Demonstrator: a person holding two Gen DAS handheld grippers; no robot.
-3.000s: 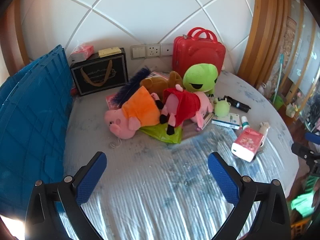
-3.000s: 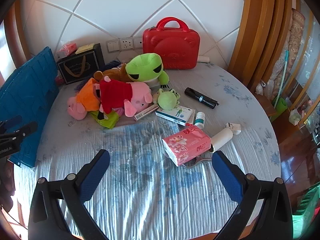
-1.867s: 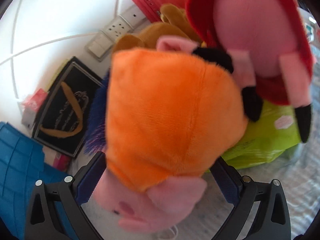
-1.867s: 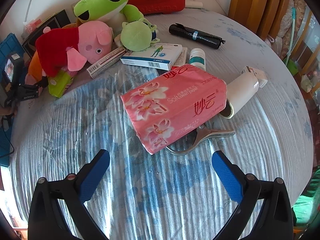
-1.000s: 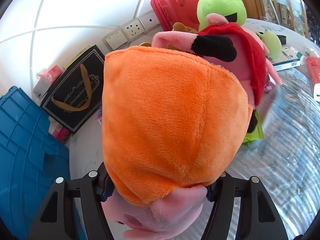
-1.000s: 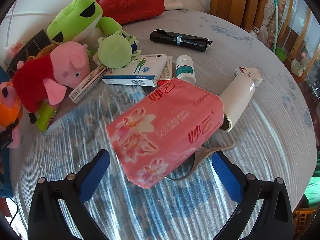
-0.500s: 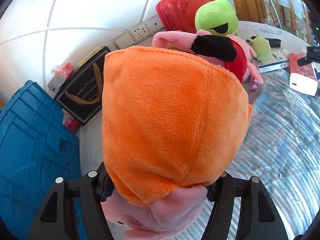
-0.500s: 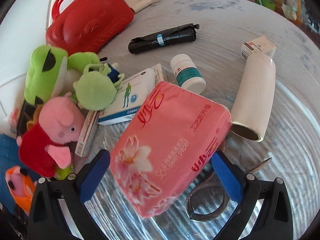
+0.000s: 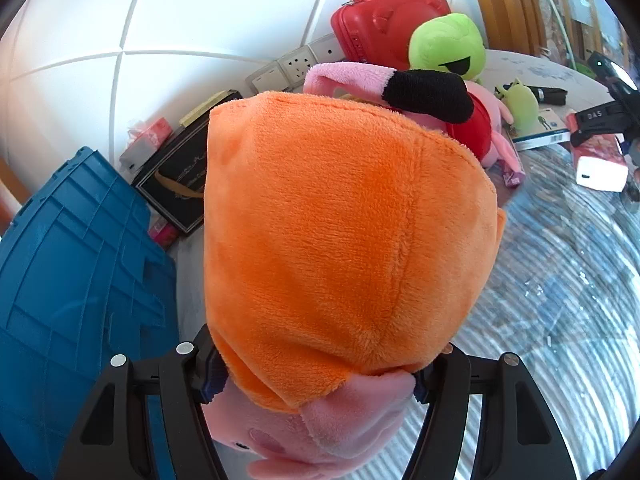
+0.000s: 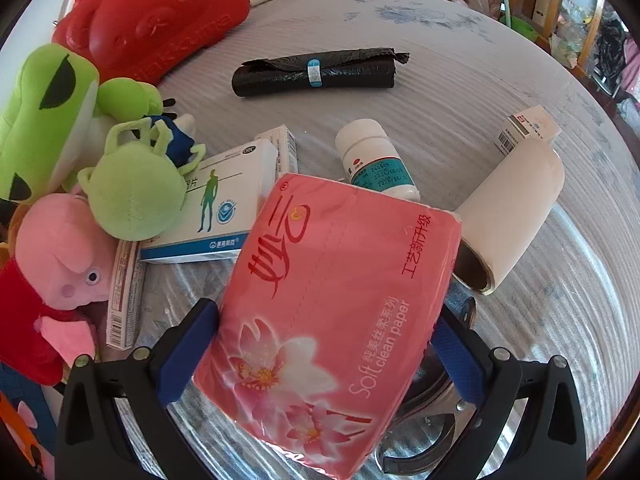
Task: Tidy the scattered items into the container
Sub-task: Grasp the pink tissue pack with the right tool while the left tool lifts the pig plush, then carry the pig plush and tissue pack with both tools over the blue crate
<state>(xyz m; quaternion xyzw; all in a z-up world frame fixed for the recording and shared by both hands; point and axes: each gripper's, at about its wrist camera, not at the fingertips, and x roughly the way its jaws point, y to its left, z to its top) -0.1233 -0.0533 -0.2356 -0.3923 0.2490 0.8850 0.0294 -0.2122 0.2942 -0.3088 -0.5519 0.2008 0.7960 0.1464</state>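
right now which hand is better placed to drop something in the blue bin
Left. The left tongs are shut on the orange pig plush, with the blue bin right beside it. The right tongs only straddle the pink tissue pack, far from the bin.

Both grippers share one build. The left gripper (image 9: 316,364) has two black plastic arms, each a wedge-shaped frame with cut-out windows and round silver screw heads near its upper end. Its fingers (image 9: 210,376) wear dark blue ribbed pads. The right gripper (image 10: 326,354) shows the same black frames and silver screws, and its fingers (image 10: 188,354) carry long, flat, bright blue pads angled inward. Seen from the left camera, its black housing bears white lettering, too small to read.
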